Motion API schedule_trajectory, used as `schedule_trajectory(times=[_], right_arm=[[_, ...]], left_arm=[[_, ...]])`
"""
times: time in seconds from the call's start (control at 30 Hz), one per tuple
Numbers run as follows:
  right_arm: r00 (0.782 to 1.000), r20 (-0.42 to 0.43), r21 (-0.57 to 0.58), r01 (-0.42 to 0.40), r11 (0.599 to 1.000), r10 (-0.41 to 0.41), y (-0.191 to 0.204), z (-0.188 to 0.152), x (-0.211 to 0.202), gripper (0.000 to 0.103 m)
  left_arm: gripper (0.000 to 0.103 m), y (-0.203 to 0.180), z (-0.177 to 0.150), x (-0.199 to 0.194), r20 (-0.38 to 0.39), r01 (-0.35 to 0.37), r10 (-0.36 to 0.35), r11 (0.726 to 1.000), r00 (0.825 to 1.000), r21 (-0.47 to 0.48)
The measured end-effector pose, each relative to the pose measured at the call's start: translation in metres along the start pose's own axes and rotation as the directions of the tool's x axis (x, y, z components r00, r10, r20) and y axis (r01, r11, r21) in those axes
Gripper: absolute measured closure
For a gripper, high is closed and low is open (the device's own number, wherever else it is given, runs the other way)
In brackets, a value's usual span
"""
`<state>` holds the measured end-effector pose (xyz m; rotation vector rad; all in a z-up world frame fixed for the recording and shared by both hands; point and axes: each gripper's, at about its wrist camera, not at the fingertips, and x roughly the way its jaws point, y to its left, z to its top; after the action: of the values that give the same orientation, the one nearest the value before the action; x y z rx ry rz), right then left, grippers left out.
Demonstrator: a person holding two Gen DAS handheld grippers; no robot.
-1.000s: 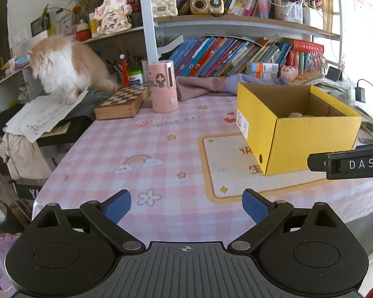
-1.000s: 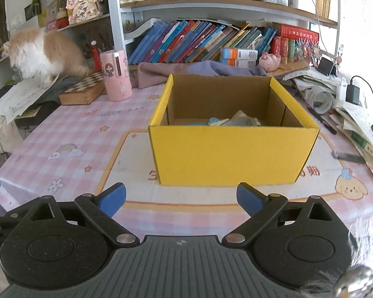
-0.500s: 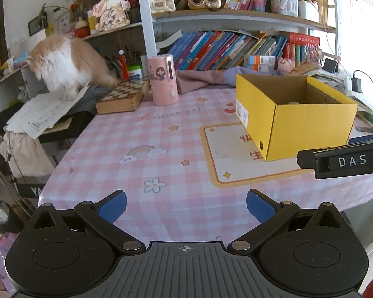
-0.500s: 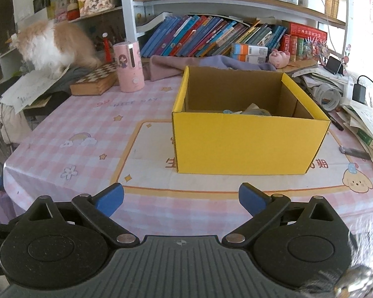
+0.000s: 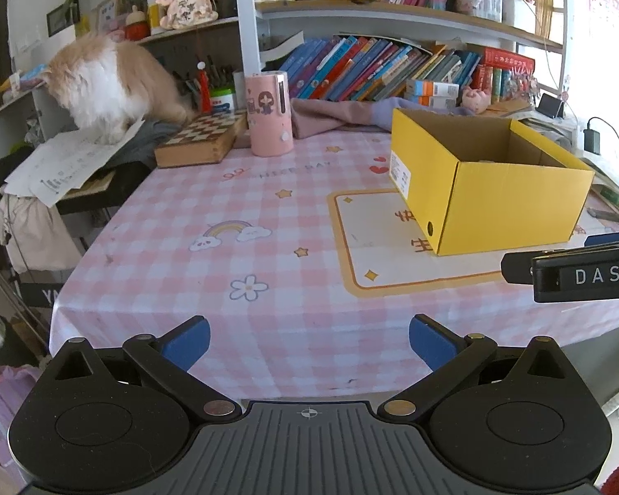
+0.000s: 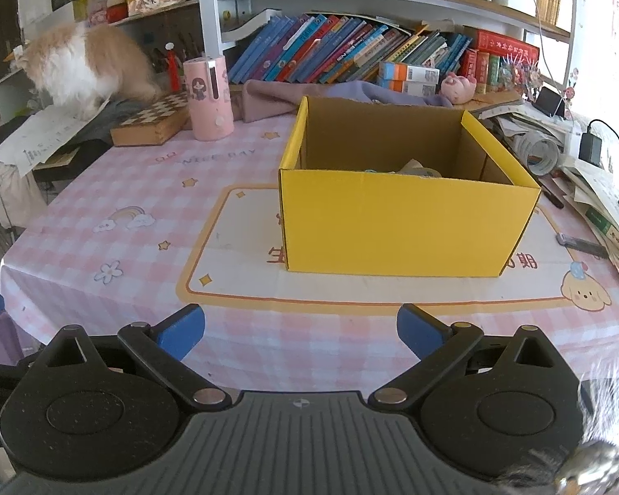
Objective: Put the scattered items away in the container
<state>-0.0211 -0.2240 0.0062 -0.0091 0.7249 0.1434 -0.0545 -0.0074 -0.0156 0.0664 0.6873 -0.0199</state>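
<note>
An open yellow cardboard box (image 6: 404,222) stands on the pink checked tablecloth (image 6: 115,189), with several items barely showing over its front wall. In the left wrist view the same yellow box (image 5: 507,202) sits to the right. My right gripper (image 6: 301,332) hovers at the table's near edge, open, nothing between its blue pads. My left gripper (image 5: 309,340) is also open and empty, held over the near edge left of the box. The side of the right gripper (image 5: 573,274) pokes in from the right in the left wrist view.
A fluffy cat (image 5: 111,82) stands on papers at the back left. A chessboard box (image 5: 202,140) and a pink cylinder (image 5: 268,115) sit at the table's far side, with a purple cloth (image 6: 276,99) and bookshelves behind. Papers, a cable and a charger (image 6: 590,148) crowd the right edge.
Both grippers have drawn back from the box, so more of the table's near edge shows. The right gripper's jaws stand slightly wider. The cat has barely shifted.
</note>
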Motion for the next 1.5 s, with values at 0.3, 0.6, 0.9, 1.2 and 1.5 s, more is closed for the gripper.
schedule_trajectory(times=[0.3,0.6,0.9,1.2,1.5], right_arm=[[1.000,-0.004,-0.001,-0.001,1.000,0.001,-0.002,-0.001,0.000,0.002],[1.000,-0.012,-0.004,-0.003,1.000,0.003,-0.003,0.000,0.002,0.002],[1.000,-0.020,-0.004,-0.007,1.000,0.007,-0.005,0.000,0.005,0.002],[1.000,-0.026,-0.001,-0.007,1.000,0.007,-0.005,-0.002,0.006,0.002],[1.000,-0.028,-0.001,-0.007,1.000,0.007,-0.005,-0.003,0.007,0.002]], left_arm=[[0.000,-0.004,0.000,0.002,-0.011,-0.009,0.009,1.000,1.000,0.008],[0.000,-0.006,0.001,0.003,-0.020,-0.015,0.015,1.000,1.000,0.013],[0.000,-0.007,0.001,0.004,-0.024,0.001,-0.001,1.000,1.000,0.001],[0.000,-0.007,-0.001,0.005,-0.034,-0.009,0.008,1.000,0.999,-0.007],[0.000,-0.017,0.001,0.000,0.001,-0.019,0.019,0.998,1.000,0.055]])
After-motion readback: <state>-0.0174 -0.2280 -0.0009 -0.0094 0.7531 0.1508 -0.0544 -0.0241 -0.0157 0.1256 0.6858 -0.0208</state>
